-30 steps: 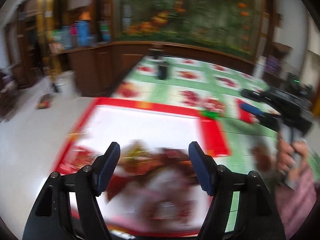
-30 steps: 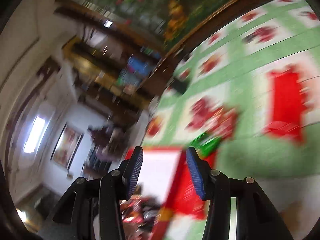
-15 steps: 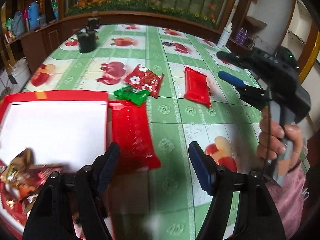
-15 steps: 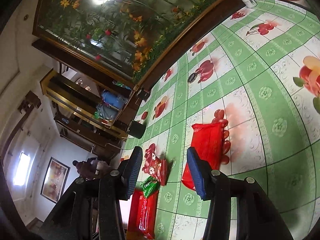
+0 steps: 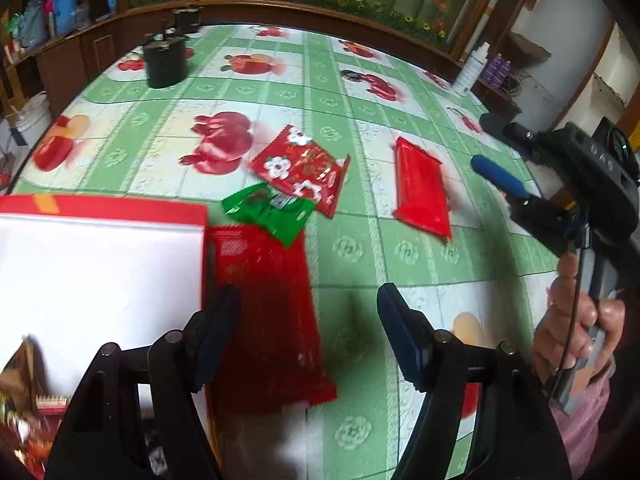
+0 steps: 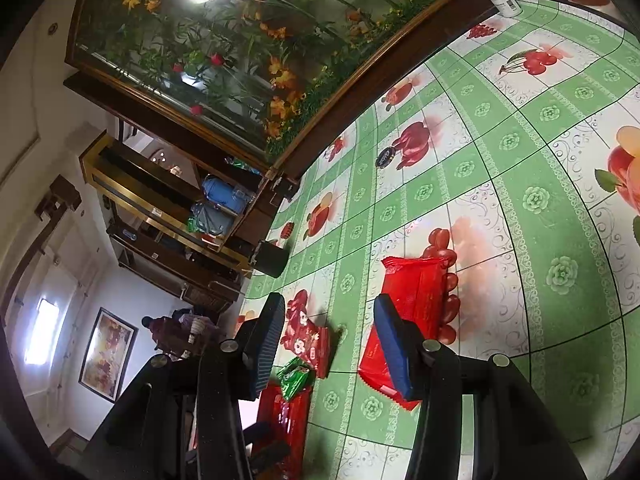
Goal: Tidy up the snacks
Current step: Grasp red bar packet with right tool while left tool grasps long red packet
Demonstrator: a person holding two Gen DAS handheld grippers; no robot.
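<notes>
The left gripper [image 5: 308, 320] hangs with jaws spread and empty above the long red packet [image 5: 268, 312] lying beside the red-rimmed box [image 5: 104, 204]. The right gripper [image 6: 328, 344] is likewise spread, holding nothing, near another red packet [image 6: 412, 312] on the table [image 5: 360, 92].

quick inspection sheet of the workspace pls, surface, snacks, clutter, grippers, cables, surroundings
surface: table under a green fruit-print cloth
job's things: white box with red rim, some snacks in its near corner; long red pack beside it; green pack overlapping its far end; flowered red pack; plain red pack apart
clutter: black pot; white bottle
grippers: left gripper open over the long red pack; right gripper open, empty
cables: black cable along the right handle
surroundings: flower mural, wooden shelves
</notes>
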